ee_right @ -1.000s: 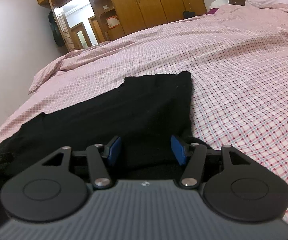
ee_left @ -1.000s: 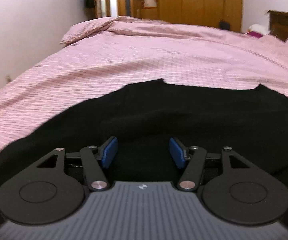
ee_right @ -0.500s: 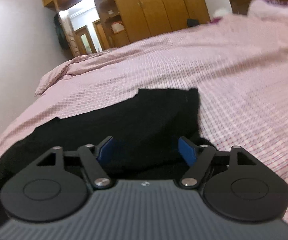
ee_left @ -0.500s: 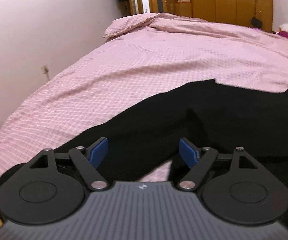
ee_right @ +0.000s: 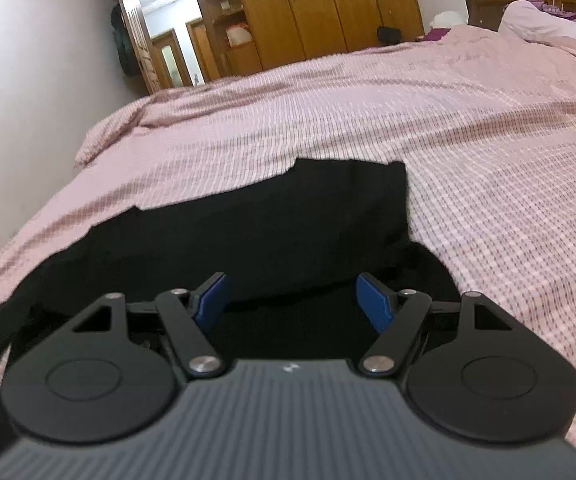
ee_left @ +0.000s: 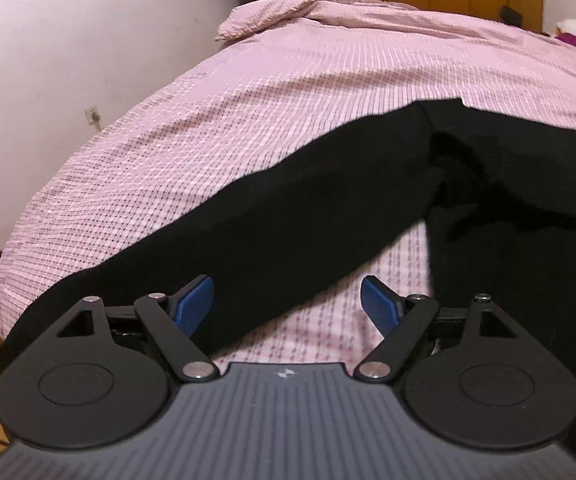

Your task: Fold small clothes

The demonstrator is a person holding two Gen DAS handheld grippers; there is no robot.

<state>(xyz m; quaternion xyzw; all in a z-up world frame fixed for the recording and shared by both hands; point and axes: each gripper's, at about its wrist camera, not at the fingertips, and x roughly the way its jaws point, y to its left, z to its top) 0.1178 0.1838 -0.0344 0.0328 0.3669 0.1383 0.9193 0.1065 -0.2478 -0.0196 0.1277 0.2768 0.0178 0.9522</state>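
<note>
A black garment lies spread on the pink checked bedspread. In the left wrist view one long black part runs from lower left to upper right, with a strip of bedspread showing beneath it. My left gripper is open over the lower edge of that part, holding nothing. In the right wrist view the garment lies flat with a folded edge near the fingers. My right gripper is open above it, holding nothing.
The bed's left edge drops toward a white wall with a socket. Wooden wardrobes and a doorway stand beyond the bed. A pillow and dark headboard are at the far right.
Both grippers have opened wider. The left gripper has swung left toward the garment's left part and the bed edge. The right gripper has shifted slightly over the garment's right side.
</note>
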